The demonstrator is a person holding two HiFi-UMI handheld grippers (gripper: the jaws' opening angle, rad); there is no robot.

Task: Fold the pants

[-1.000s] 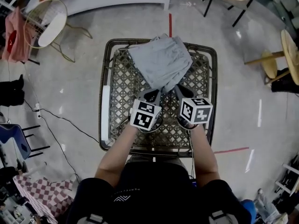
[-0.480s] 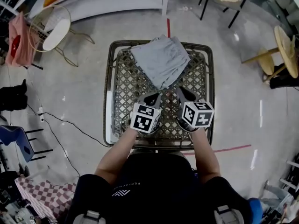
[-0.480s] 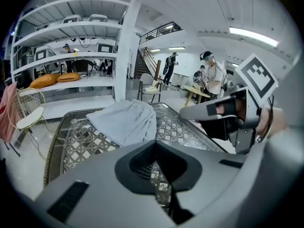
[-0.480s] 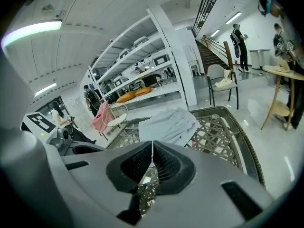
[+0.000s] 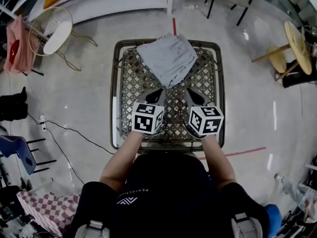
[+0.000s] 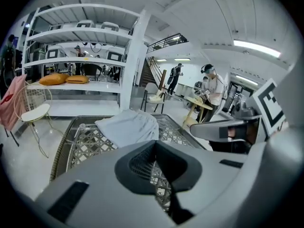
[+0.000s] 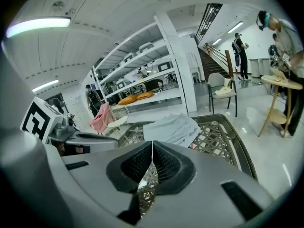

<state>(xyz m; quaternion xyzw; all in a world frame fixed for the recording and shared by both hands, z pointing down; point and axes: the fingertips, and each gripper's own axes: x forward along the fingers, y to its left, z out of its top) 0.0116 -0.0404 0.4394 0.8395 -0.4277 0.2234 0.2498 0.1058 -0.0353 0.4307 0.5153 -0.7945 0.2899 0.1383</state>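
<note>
The grey pants (image 5: pixel 166 58) lay folded into a compact bundle on the far half of the tabletop (image 5: pixel 130 90), a square top of open woven lattice with a dark rim. The bundle sat askew, its far edge reaching the rim and one corner pointing back toward the person.

Both grippers hung over the near half of the tabletop, side by side and aimed at the pants. The left gripper (image 5: pixel 158 93) had its fingers pressed together with nothing between them; only the lattice showed below the tips. The right gripper (image 5: pixel 191 95) had its fingers together in the same way, a thin seam running between the dark pads, and it held nothing. Neither gripper touched the pants, though the tips stood near the bundle's closest corner.

On the floor to the left stood a white chair (image 5: pixel 53 31) with a wire frame, and a pink cloth (image 5: pixel 14 37) hung beside it. A red line (image 5: pixel 174 26) ran along the floor beyond the tabletop. The left gripper view showed white shelves (image 6: pixel 80 37) with orange cushions (image 6: pixel 53 79) on them.
</note>
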